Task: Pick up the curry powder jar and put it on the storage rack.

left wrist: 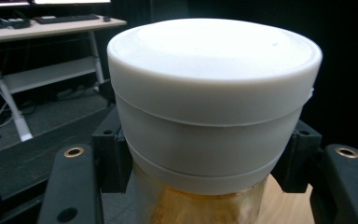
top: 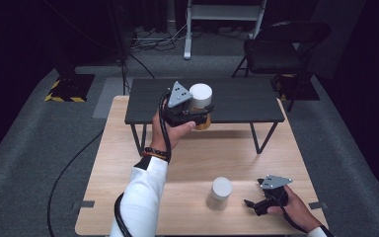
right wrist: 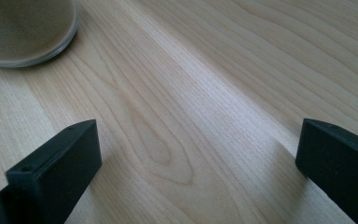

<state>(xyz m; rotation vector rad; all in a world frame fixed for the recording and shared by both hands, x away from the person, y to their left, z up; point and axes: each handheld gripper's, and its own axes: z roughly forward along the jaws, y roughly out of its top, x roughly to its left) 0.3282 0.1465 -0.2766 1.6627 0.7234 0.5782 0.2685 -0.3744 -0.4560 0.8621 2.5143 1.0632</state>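
High view, nearest first: the right claw (top: pixel 254 203) rests low on the wooden table (top: pixel 128 197) by its near right edge, jaws spread wide and holding nothing. In the right gripper view both jaws stand far apart over bare wood grain, with the base of a jar (right wrist: pixel 25 30) at the upper left corner, well clear of them. That second jar (top: pixel 219 193) stands upright just left of the right claw, not touching it; it has a white cap and a pale clear body.

Farther off, the left claw (top: pixel 197 114) is raised near the front edge of a small black table (top: pixel 246 101) that stands on the far half of the wooden one. Its jaws are closed partway on a jar (top: pixel 201 103), gripping it from both sides just below the cap. In the left gripper view this jar (left wrist: pixel 212 107) is held upright: a broad white cap with a stepped rim, and below it a clear body with something amber-brown inside. The black jaw pads press on the lower edge of the cap at left and right.

No label, brand or writing can be read on either jar or on the claws.

Beyond the tables, a black chair (top: pixel 281 47) stands on grey floor.
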